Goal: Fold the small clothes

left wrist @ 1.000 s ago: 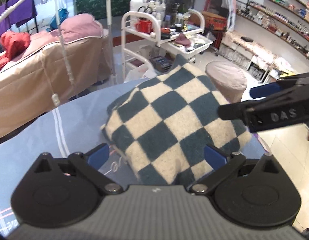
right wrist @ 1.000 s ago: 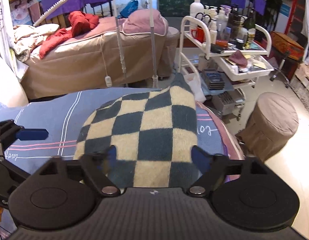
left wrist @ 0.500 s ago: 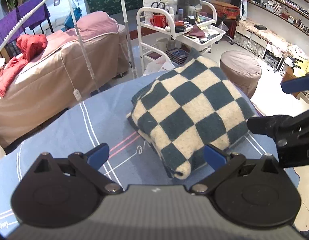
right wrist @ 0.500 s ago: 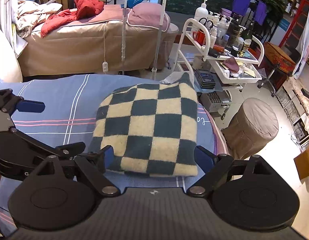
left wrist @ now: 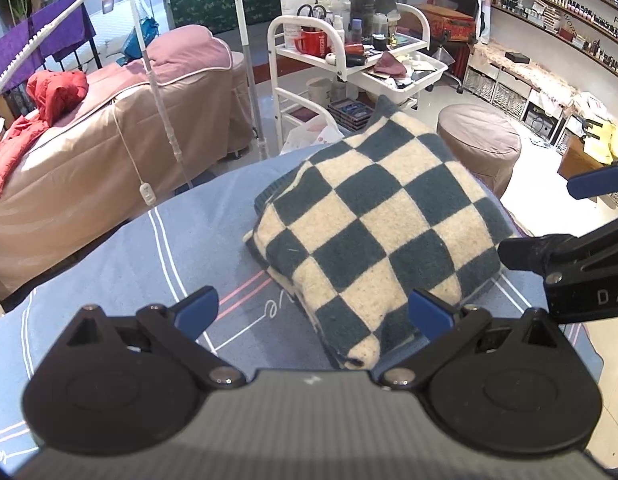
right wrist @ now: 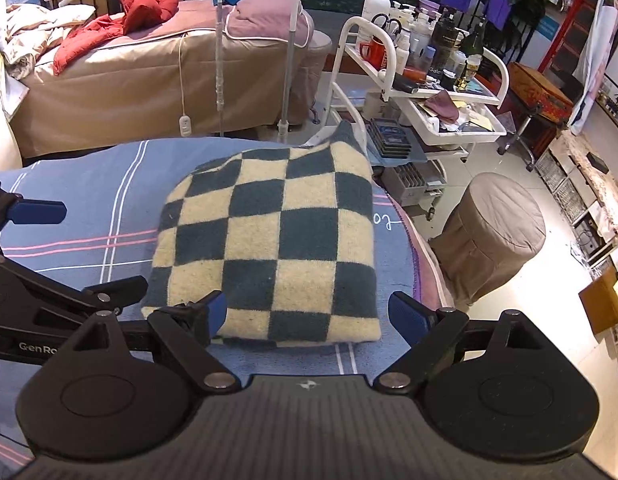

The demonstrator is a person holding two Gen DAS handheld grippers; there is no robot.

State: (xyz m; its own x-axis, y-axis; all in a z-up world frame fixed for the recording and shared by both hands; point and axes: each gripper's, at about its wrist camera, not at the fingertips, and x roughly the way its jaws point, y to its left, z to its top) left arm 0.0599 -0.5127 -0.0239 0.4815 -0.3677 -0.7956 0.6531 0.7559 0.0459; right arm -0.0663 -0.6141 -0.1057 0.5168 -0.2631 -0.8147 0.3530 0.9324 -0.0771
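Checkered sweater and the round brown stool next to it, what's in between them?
Only the blue striped sheet's edge, then bare floor. The right wrist view shows the checkered sweater near that edge and the stool standing apart from it.

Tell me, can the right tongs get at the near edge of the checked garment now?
Probably yes: the right tongs are open and empty, with the checked garment lying folded just ahead; nothing sits between.

fuzzy woollen checked cloth (right wrist: pixel 269 240) on smooth cotton sheet (right wrist: pixel 89 184); matt black plastic hand-held gripper (right wrist: pixel 309 316).

Black left gripper (left wrist: pixel 313 314), blue fingers (left wrist: pixel 197 307), silver screws.
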